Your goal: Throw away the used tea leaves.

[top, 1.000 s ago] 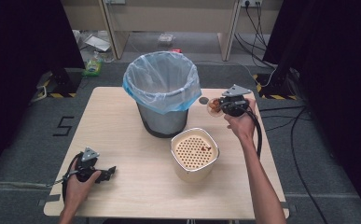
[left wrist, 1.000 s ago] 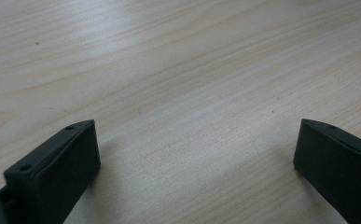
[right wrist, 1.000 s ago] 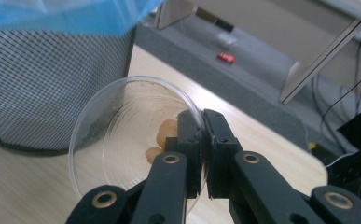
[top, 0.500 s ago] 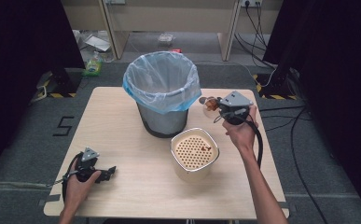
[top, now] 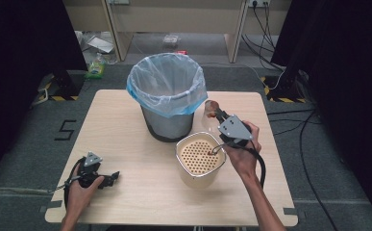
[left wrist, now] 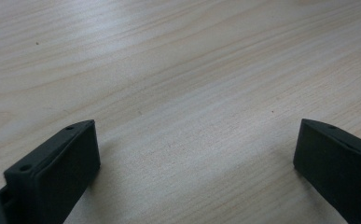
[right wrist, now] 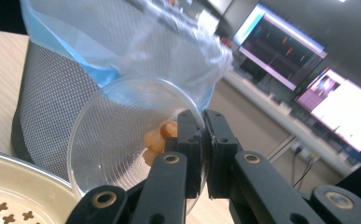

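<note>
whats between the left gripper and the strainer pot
Only bare table between the left gripper and the strainer pot, per the high view.

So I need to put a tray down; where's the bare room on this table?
The left half is free: bare table between the bin and the left gripper. The near edge in front of the strainer pot is also bare. The right side is crowded: the right gripper holds a clear cup beside the bin.

You see the table (top: 126,120) from above — your gripper cameras sit close, both views sharing the bin (top: 167,96) (right wrist: 47,107).
</note>
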Available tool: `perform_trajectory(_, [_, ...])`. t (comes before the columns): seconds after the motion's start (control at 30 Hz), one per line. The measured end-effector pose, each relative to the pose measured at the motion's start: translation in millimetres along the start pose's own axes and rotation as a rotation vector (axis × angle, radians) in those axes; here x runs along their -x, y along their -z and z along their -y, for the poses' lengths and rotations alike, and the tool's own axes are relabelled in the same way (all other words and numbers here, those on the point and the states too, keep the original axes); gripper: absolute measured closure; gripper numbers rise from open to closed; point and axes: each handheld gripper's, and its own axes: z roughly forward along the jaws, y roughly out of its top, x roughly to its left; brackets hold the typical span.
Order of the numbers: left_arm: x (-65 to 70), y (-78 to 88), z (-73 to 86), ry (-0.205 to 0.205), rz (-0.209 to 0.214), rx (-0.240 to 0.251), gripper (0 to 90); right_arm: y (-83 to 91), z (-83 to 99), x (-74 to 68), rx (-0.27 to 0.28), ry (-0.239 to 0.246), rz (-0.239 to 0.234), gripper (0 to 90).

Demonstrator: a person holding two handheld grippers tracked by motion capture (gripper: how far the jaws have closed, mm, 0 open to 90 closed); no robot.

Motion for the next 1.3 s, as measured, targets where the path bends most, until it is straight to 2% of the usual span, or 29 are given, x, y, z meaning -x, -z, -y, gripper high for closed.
perform_trajectory(0.07, [0.0, 0.0, 0.0, 0.000, 0.000, 0.000, 0.0, 4.9, -0.3, -4.3, 0.027, 0.020, 0.017, 86.6])
perform_trajectory(0.13, [0.0, 0.0, 0.0, 0.000, 0.000, 0.000, 0.0, 10.5, -0.9, -9.5, 0.060, 0.062, 0.044, 86.6])
perform_trajectory(0.17, [0.0, 0.0, 0.0, 0.000, 0.000, 0.000, 0.0, 10.5, -0.9, -9.5, 0.060, 0.062, 0.044, 86.6])
perform_trajectory(0.23, [0.0, 0.1, 0.0, -0.001, 0.000, -0.001, 0.0, 16.4, -0.1, -16.6, 0.097, 0.111, 0.076, 86.7])
perform_trajectory(0.27, [0.0, 0.1, 0.0, -0.001, 0.000, 0.000, 0.0, 17.5, 3.7, -25.8, 0.095, 0.177, 0.090, 86.5])
perform_trajectory(0.3, [0.0, 0.0, 0.0, 0.000, 0.000, 0.000, 0.0, 17.7, 6.1, -29.8, 0.089, 0.220, 0.103, 86.5])
perform_trajectory(0.33, [-0.1, 0.1, 0.0, -0.001, 0.000, -0.001, 0.0, 18.7, 7.4, -32.2, 0.091, 0.242, 0.114, 86.6])
perform_trajectory(0.4, [0.0, 0.0, 0.0, -0.001, 0.000, 0.000, 0.0, 21.8, 8.0, -35.4, 0.102, 0.249, 0.125, 86.7])
perform_trajectory(0.43, [0.0, 0.0, 0.0, 0.000, 0.000, 0.000, 0.0, 26.2, 7.6, -41.5, 0.124, 0.317, 0.159, 86.8])
perform_trajectory(0.47, [0.0, 0.0, 0.0, 0.000, 0.000, 0.000, 0.0, 25.4, 8.5, -43.4, 0.117, 0.336, 0.155, 86.8])
perform_trajectory(0.57, [0.0, 0.0, 0.0, 0.000, 0.000, 0.000, 0.0, 26.6, 10.5, -43.5, 0.149, 0.316, 0.158, 86.7])
perform_trajectory(0.6, [0.0, 0.1, 0.0, -0.001, 0.000, 0.000, 0.0, 27.2, 10.9, -45.2, 0.164, 0.315, 0.178, 86.9])
perform_trajectory(0.67, [0.0, 0.1, 0.0, -0.001, 0.000, -0.001, 0.0, 28.3, 10.8, -50.0, 0.166, 0.353, 0.186, 86.8])
perform_trajectory(0.7, [0.0, 0.0, 0.0, -0.001, 0.000, 0.000, 0.0, 31.1, 10.0, -52.6, 0.186, 0.361, 0.192, 86.9])
perform_trajectory(0.73, [0.0, 0.0, 0.0, -0.001, 0.000, 0.000, 0.0, 32.4, 9.5, -54.9, 0.199, 0.391, 0.203, 87.0])
perform_trajectory(0.77, [0.0, 0.0, 0.0, 0.000, 0.000, 0.000, 0.0, 31.4, 10.4, -57.0, 0.188, 0.421, 0.214, 87.0])
perform_trajectory(0.8, [0.0, 0.1, 0.0, -0.001, 0.000, -0.001, 0.0, 31.6, 10.8, -57.9, 0.180, 0.431, 0.220, 87.0])
perform_trajectory(0.87, [0.0, 0.1, 0.0, -0.001, 0.000, 0.000, 0.0, 33.6, 10.7, -59.1, 0.198, 0.418, 0.229, 87.1])
perform_trajectory(0.9, [-0.1, 0.1, 0.0, -0.001, 0.000, -0.001, 0.0, 32.0, 10.5, -61.0, 0.186, 0.442, 0.223, 87.1])
perform_trajectory(1.07, [0.0, 0.1, 0.0, -0.002, 0.000, -0.001, 0.0, 30.7, 11.7, -64.2, 0.193, 0.456, 0.234, 87.2])
perform_trajectory(1.17, [0.0, 0.0, 0.0, -0.001, 0.000, 0.000, 0.0, 30.0, 10.6, -67.6, 0.202, 0.478, 0.243, 87.2])
perform_trajectory(1.23, [0.0, 0.1, 0.0, -0.001, 0.000, 0.000, 0.0, 33.3, 8.1, -69.6, 0.242, 0.481, 0.264, 87.3])
perform_trajectory(1.3, [0.1, 0.0, 0.0, -0.001, 0.000, 0.000, 0.0, 32.5, 7.5, -69.7, 0.236, 0.490, 0.264, 87.3])
